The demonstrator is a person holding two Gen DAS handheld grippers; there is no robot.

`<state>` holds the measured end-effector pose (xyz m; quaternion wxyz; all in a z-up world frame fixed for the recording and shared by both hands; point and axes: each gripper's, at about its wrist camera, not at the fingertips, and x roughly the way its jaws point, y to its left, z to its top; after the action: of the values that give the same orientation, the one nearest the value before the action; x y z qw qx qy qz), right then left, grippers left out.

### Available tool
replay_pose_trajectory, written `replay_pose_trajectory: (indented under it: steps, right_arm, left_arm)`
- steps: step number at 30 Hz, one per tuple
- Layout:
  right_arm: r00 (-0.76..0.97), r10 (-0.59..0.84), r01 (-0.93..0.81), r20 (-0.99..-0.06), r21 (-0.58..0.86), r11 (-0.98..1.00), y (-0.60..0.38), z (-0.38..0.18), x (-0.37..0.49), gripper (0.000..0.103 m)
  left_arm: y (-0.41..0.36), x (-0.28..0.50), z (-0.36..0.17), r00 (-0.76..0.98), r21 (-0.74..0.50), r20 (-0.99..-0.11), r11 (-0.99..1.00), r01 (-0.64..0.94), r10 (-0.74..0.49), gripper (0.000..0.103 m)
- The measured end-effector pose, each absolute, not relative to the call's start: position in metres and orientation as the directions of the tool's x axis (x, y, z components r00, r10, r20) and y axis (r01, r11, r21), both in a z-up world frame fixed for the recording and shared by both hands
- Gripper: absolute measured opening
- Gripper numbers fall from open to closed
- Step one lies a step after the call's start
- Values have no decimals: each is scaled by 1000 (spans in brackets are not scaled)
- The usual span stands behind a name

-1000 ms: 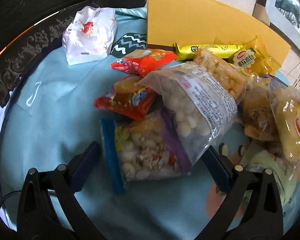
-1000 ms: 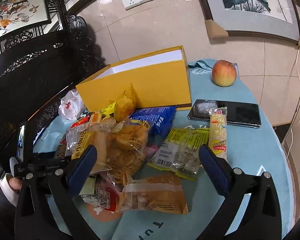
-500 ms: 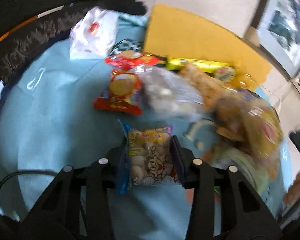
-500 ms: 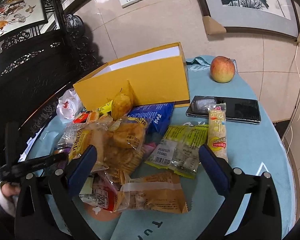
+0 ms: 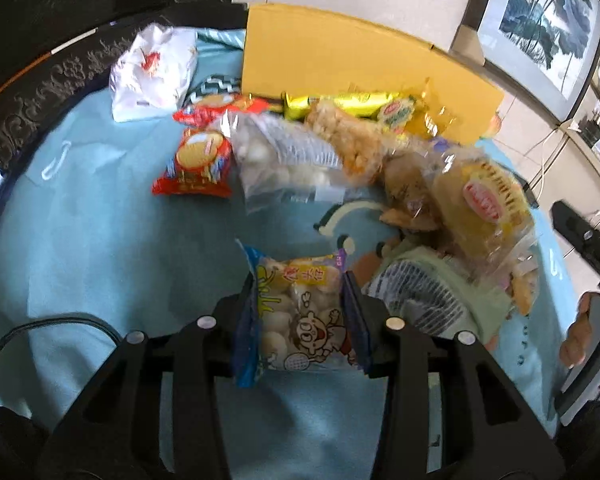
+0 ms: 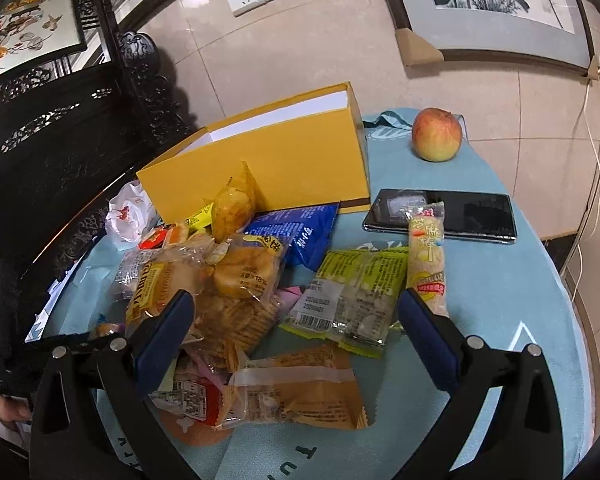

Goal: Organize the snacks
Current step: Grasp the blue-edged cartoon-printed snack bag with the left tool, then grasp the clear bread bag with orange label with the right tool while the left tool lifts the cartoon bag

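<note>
The snack packet with the cartoon pig [image 5: 304, 320] sits between the fingers of my left gripper [image 5: 302, 312], both pads pressed against its sides, held over the blue cloth [image 5: 92, 240] and apart from the heap. A second ago those fingers stood wide around it while it lay half under a clear bag of white balls [image 5: 284, 168]; now they have closed on it and the packet has come clear of that bag.

Counting what I can: in the left wrist view, two red packets [image 5: 198, 166], one yellow bar [image 5: 340, 104], one white plastic bag [image 5: 152, 68] and one yellow box [image 5: 352, 56]. In the right wrist view I see one apple [image 6: 436, 134], one phone [image 6: 444, 216], one blue packet [image 6: 300, 232], one green twin pack [image 6: 352, 296], one long rice stick [image 6: 426, 256] and one tan wrapper [image 6: 296, 392] nearest me (the middle of the heap overlaps too much to count).

My right gripper [image 6: 296, 328] is spread wide and holds nothing, hovering over the near side of the heap, where it was a second ago.

Open cloth lies left of the held packet, up to the dark carved rim [image 5: 40, 92]. The cloth is also bare to the right of the rice stick, toward the table's edge.
</note>
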<state>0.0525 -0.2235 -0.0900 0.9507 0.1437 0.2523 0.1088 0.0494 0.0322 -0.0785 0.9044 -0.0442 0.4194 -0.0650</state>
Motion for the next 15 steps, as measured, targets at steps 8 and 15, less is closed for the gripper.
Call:
replay_pose_trajectory:
  steps: [8, 15]
  right_arm:
    - [830, 210, -72, -516, 274, 959, -237, -89, 48, 102]
    - [748, 171, -187, -641, 44, 981, -212, -105, 40, 102]
  left_arm:
    - [35, 48, -86, 651, -137, -740, 985, 104, -171, 44]
    - [36, 48, -87, 658, -143, -730, 983, 113, -182, 46]
